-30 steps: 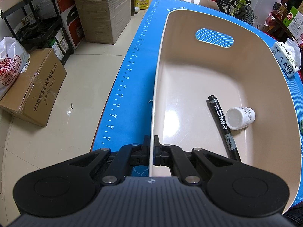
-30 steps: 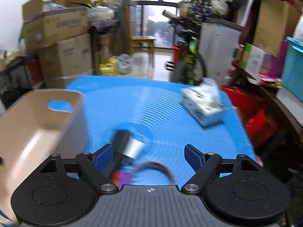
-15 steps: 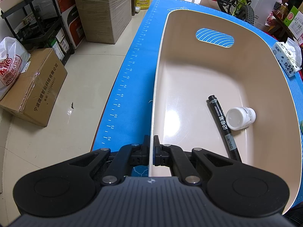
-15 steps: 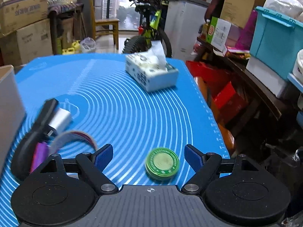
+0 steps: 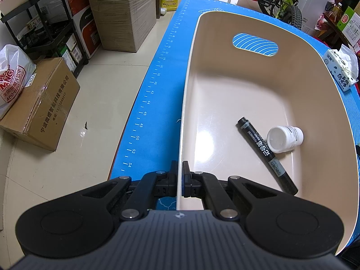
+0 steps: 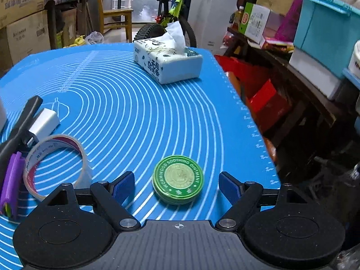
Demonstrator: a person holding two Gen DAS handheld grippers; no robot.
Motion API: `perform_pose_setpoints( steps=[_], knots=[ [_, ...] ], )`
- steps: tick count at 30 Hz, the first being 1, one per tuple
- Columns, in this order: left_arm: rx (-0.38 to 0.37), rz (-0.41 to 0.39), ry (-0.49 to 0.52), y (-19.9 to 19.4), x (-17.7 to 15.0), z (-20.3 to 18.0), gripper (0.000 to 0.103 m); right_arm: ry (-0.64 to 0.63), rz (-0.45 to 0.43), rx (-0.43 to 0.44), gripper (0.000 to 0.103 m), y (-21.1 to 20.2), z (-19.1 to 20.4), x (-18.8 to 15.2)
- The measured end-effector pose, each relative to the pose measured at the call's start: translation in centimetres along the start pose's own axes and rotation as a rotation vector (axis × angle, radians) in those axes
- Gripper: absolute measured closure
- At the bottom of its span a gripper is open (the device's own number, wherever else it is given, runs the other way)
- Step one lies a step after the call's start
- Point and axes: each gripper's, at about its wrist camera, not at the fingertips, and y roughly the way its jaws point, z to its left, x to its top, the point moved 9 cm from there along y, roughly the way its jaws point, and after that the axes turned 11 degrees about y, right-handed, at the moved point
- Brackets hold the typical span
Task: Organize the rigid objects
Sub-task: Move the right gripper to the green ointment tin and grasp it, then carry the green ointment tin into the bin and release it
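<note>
Nearest the camera, the right tongs [image 6: 176, 185] stand wide apart with the green ointment tin [image 6: 178, 178] lying flat on the blue tabletop [image 6: 139, 103] between the pads, touching neither; it looks light, rigid and smooth-lidded, so I judge a grip across its low rim safer than one on the slick top. The left tongs [image 5: 179, 175] are clamped on the near wall of the beige basin [image 5: 247, 85], which holds a black marker [image 5: 265, 153] and a small white bottle [image 5: 284, 138]. Left of the tin lies a tape roll [image 6: 56, 164], with the tissue pack [image 6: 166, 60] far behind.

Purple item [image 6: 11, 184] & black tool [image 6: 20, 121] cut off at left edge; marker [image 5: 266, 154] tip hidden behind left tongs [image 5: 179, 175].
</note>
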Motion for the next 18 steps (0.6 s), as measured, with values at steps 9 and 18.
perform_pose_setpoints(
  steps=[9,18],
  knots=[
    [0.001,0.001,0.000,-0.03,0.04,0.02,0.099,0.066,0.008,0.036,0.028,0.64,-0.31,-0.19],
    [0.001,0.001,-0.001,-0.10,0.07,0.08,0.099,0.062,0.003,0.063,0.048,0.25,0.39,-0.18]
  ],
)
